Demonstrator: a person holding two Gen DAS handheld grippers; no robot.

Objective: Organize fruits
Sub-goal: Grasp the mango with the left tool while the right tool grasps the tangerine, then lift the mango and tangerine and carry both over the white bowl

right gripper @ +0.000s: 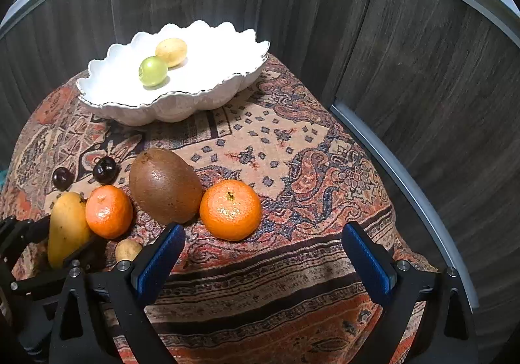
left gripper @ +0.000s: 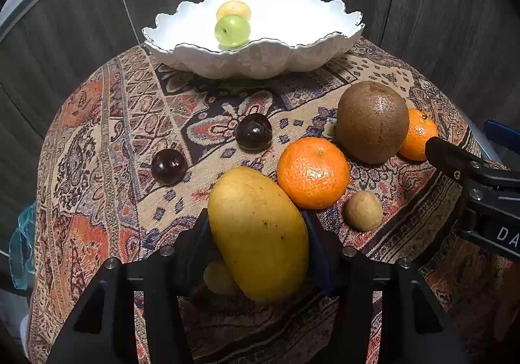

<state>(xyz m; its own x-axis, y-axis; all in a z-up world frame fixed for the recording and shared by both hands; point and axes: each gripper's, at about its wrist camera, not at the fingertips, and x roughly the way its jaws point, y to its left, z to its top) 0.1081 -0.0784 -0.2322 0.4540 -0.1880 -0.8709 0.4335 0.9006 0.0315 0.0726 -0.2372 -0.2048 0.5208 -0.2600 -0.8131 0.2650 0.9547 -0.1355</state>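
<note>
My left gripper [left gripper: 256, 231] is shut on a yellow mango [left gripper: 258, 234], which also shows at the left of the right wrist view [right gripper: 66, 227]. A white scalloped bowl [left gripper: 260, 62] at the back holds a green fruit [left gripper: 232, 30] and a pale yellow fruit [left gripper: 234, 9]. On the cloth lie a brown kiwi [left gripper: 372, 122], two tangerines [left gripper: 313, 173] [left gripper: 419, 133], two dark plums [left gripper: 254, 131] [left gripper: 168, 166] and a small tan fruit [left gripper: 363, 210]. My right gripper [right gripper: 263, 263] is open and empty, just in front of the right tangerine [right gripper: 230, 209].
A patterned cloth [right gripper: 292, 169] covers the round table, which drops off on all sides. Dark wood panels [right gripper: 406, 55] stand behind it. Another small yellow fruit [left gripper: 219, 278] lies under the mango. A blue-green bag [left gripper: 22, 244] hangs at the left edge.
</note>
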